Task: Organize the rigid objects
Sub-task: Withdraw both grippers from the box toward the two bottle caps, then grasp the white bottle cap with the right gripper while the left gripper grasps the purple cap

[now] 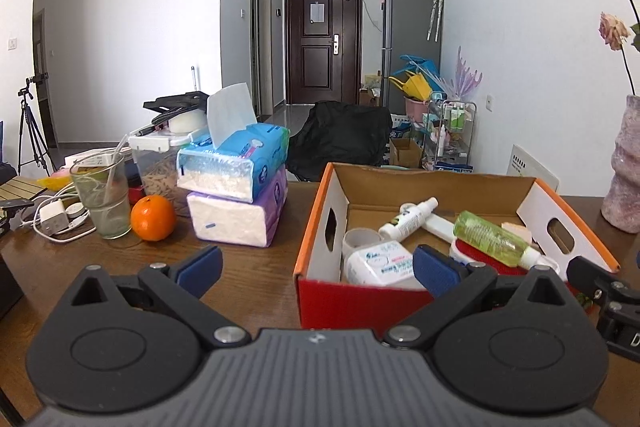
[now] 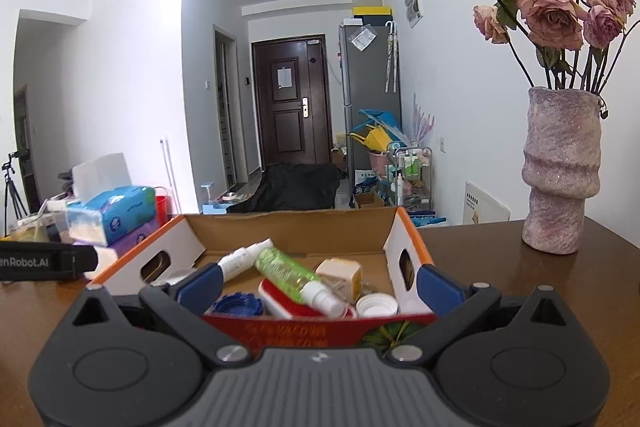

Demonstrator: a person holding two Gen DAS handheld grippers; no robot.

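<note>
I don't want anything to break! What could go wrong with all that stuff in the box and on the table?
The green spray bottle lies loosely on top of the pile in the cardboard box, so it could roll if the box is bumped. The vase with tall dried roses stands near the box and might tip if the right gripper swings wide. The glass sits beside the orange and charger cables, easy for the left gripper to knock over.

Black grippers, blue-padded jaws, silver screws
</note>
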